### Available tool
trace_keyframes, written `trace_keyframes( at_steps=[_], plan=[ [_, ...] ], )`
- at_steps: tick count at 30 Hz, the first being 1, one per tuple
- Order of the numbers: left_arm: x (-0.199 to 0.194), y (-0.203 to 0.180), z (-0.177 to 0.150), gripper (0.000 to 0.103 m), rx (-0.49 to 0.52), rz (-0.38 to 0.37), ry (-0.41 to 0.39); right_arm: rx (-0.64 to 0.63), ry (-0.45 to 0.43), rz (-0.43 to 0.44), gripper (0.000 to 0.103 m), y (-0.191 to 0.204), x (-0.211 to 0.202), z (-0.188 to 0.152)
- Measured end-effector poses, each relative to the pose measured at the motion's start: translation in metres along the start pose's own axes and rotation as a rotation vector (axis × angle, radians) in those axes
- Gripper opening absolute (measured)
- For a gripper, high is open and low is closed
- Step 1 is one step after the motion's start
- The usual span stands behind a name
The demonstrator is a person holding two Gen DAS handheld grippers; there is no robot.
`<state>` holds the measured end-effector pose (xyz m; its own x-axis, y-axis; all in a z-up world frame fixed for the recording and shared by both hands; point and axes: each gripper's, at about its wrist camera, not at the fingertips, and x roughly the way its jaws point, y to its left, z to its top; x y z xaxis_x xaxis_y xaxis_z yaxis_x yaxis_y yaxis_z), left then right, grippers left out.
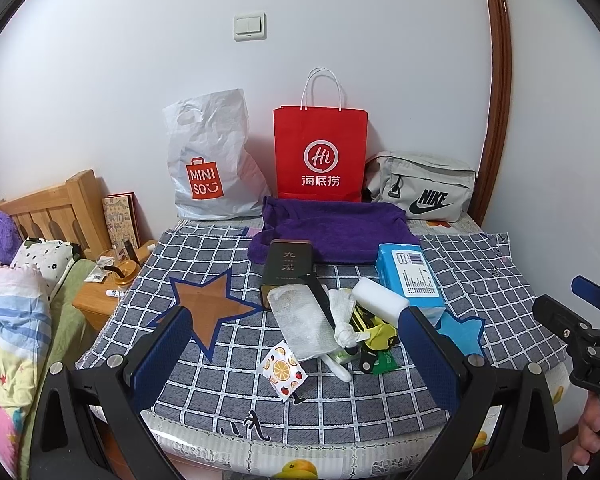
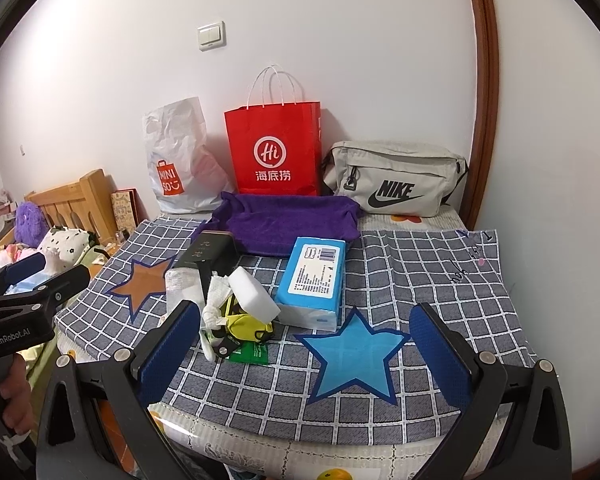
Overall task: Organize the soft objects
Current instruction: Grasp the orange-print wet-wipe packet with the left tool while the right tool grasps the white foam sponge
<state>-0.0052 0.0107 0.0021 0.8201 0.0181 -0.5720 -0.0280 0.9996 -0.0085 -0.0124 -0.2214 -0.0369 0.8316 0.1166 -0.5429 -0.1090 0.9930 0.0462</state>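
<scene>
A pile of small items lies mid-cloth: a white sponge block [image 1: 380, 296], a bubble-wrap pouch [image 1: 302, 326], a knotted white tissue [image 1: 344, 320], a yellow soft item [image 1: 380, 330] and a fruit-print sachet [image 1: 283, 372]. A blue tissue pack [image 1: 410, 276] and a dark tin [image 1: 288, 270] stand behind them, with a folded purple towel [image 1: 332, 232] further back. My left gripper [image 1: 296, 344] hovers open just in front of the pile. My right gripper [image 2: 306, 344] is open above the blue star patch [image 2: 354, 354], to the right of the sponge block [image 2: 254, 294].
A white plastic shopping bag [image 1: 212, 160], a red paper bag [image 1: 320, 152] and a grey waist bag [image 1: 424, 186] stand against the wall. The checked cloth [image 1: 228, 384] carries a brown star patch [image 1: 206, 304]. A bed and a wooden nightstand [image 1: 100, 300] lie left.
</scene>
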Motion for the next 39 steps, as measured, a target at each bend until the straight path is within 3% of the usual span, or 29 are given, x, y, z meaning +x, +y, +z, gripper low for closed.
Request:
trace_keyframes(
  at_steps=[9, 18, 22, 31, 39],
  plan=[
    [0.039, 0.014, -0.008, 0.103, 0.031, 0.005, 0.091, -0.007, 0.008, 0.018, 0.103, -0.005, 0.025, -0.006],
    [0.092, 0.029, -0.037, 0.103, 0.068, -0.039, 0.208, -0.117, 0.049, 0.065, 0.103, 0.009, 0.071, -0.007],
    [0.110, 0.035, -0.051, 0.103, 0.074, -0.101, 0.252, -0.152, 0.083, 0.098, 0.103, 0.018, 0.095, -0.010],
    [0.154, 0.039, -0.082, 0.103, 0.164, -0.127, 0.330, -0.144, 0.164, 0.140, 0.103, 0.023, 0.141, -0.019],
    [0.183, 0.030, -0.092, 0.103, 0.253, -0.220, 0.337, -0.144, 0.205, 0.118, 0.103, 0.026, 0.160, -0.020]
  ],
)
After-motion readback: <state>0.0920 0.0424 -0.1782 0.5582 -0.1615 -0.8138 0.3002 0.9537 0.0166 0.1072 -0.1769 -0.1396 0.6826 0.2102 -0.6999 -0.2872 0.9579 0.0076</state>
